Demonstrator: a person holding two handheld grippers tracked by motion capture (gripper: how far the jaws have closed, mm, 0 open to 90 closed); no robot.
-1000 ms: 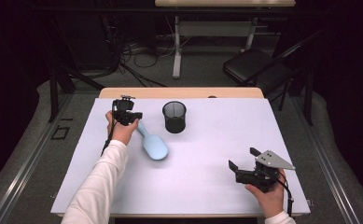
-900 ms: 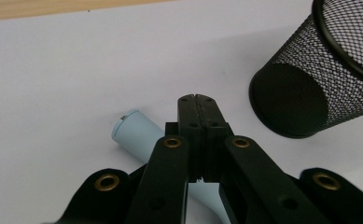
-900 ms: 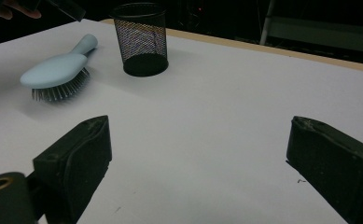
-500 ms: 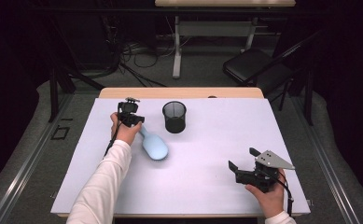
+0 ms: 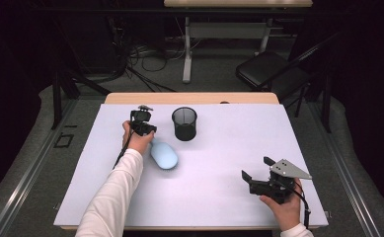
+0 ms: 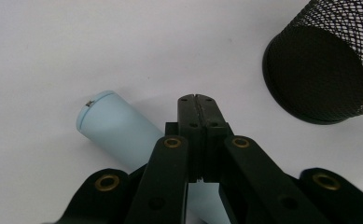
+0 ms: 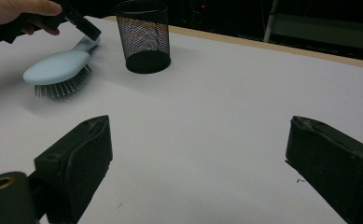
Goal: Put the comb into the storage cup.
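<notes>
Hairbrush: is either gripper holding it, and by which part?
No gripper holds the hairbrush. The left gripper is shut on nothing, just over the handle; contact cannot be told. The right gripper is open, empty.

Bright, even light falls on the white table [image 5: 219, 197]; the room beyond it is dark. Shadows are soft, pictures slightly grainy.

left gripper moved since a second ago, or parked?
Yes. In the high view the left gripper has come toward the near edge and slightly right, closer to the mesh cup, ending over the blue hairbrush handle.
</notes>
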